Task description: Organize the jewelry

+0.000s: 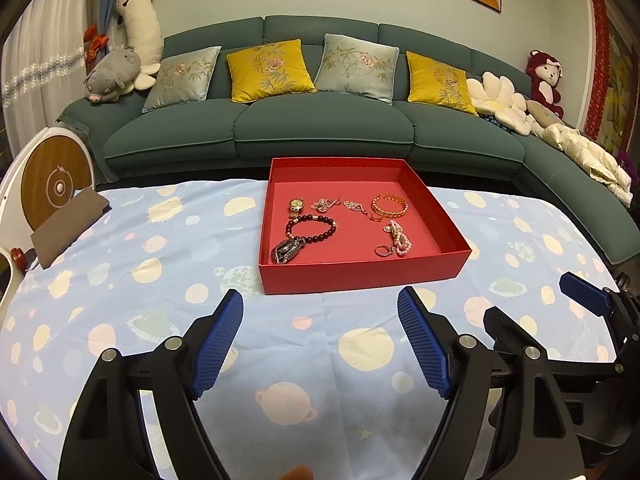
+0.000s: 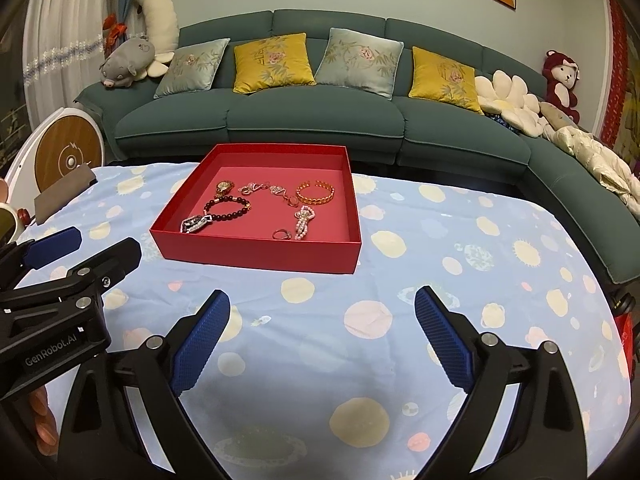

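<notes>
Jewelry sits inside the red tray (image 1: 362,270) at twelve o'clock from my left hand-held gripper (image 1: 320,344), whose jaws stand wide apart over the patterned tabletop (image 1: 160,248), holding nothing. Inside lie a gold watch (image 1: 296,205), a dark bead bracelet (image 1: 314,229), a gold bangle (image 1: 390,206) and a pearl piece (image 1: 400,237).

From the right wrist, my right hand-held gripper (image 2: 322,340) is likewise spread wide and empty, the tray at eleven o'clock, the left hand-held gripper at nine.
</notes>
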`<action>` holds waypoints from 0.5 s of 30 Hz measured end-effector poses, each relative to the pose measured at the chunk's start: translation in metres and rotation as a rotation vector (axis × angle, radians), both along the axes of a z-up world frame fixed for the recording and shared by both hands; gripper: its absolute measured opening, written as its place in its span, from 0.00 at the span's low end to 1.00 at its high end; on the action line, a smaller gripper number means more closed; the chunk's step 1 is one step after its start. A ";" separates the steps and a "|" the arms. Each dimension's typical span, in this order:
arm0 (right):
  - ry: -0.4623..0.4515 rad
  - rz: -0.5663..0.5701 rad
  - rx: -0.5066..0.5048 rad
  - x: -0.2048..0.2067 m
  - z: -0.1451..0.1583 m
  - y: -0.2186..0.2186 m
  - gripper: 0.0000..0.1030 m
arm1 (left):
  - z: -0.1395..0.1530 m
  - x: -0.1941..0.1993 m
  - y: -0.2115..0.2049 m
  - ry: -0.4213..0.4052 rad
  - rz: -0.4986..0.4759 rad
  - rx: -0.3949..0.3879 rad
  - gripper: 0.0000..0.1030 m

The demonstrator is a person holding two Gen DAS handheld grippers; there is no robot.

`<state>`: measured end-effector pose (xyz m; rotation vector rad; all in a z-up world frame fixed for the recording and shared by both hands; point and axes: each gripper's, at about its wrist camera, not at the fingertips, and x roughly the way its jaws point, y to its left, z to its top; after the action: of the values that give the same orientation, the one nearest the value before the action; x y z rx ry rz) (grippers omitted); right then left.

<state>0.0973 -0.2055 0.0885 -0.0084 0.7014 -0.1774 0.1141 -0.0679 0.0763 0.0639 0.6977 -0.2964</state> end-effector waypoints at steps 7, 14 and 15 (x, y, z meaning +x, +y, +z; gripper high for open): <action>-0.014 -0.024 0.004 0.001 0.003 -0.002 0.89 | 0.003 0.005 0.009 -0.003 0.036 -0.001 0.74; -0.021 -0.028 0.032 0.004 0.003 -0.003 0.90 | 0.001 0.005 0.012 -0.002 0.040 0.008 0.74; -0.019 -0.025 0.027 0.005 0.002 -0.001 0.90 | 0.001 0.005 0.011 -0.005 0.045 0.016 0.74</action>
<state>0.1022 -0.2065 0.0908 0.0279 0.6855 -0.1922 0.1191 -0.0565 0.0773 0.0645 0.6954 -0.2477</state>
